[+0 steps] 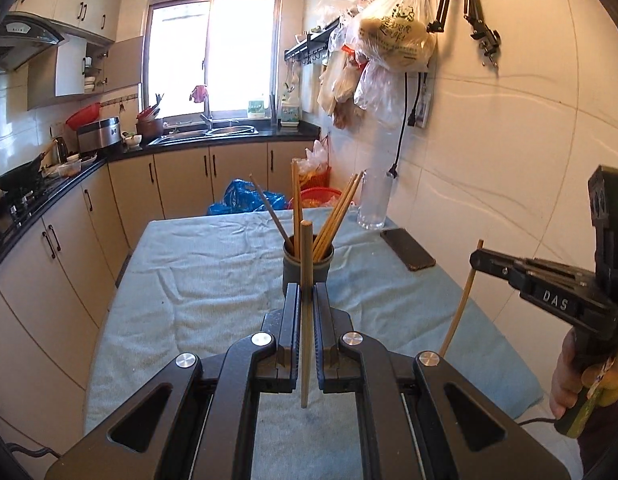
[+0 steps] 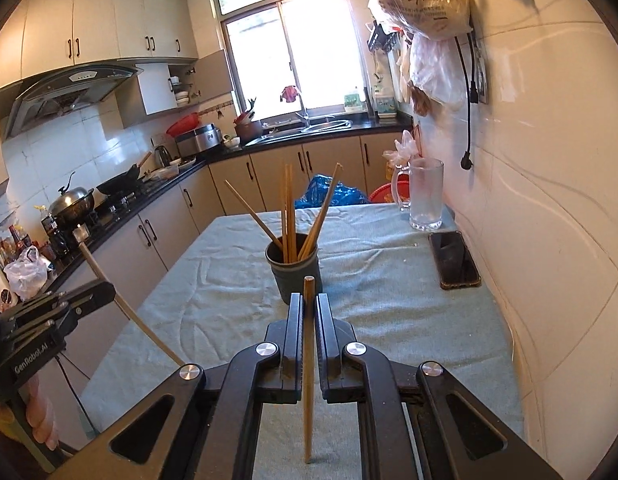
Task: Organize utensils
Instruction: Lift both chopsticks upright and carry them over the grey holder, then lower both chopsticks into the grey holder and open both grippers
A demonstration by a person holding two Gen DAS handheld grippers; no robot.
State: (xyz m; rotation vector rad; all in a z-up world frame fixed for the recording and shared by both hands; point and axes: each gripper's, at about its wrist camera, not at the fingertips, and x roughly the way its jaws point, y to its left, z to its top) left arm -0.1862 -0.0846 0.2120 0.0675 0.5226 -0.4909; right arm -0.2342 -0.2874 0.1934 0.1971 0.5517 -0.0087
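A dark grey utensil cup (image 1: 307, 266) stands mid-table with several wooden chopsticks (image 1: 337, 216) leaning in it; it also shows in the right wrist view (image 2: 293, 270). My left gripper (image 1: 307, 292) is shut on one wooden chopstick (image 1: 305, 264), held upright just in front of the cup. My right gripper (image 2: 308, 302) is shut on another wooden chopstick (image 2: 308, 360), upright, just short of the cup. The right gripper shows at the right in the left wrist view (image 1: 479, 258), the left gripper at the left in the right wrist view (image 2: 105, 288).
The table carries a light blue cloth (image 1: 213, 272). A black phone (image 2: 453, 258) and a glass mug (image 2: 425, 196) sit by the tiled wall on the right. A kitchen counter with a wok (image 2: 121, 182) runs along the left. Bags (image 2: 425, 4) hang above.
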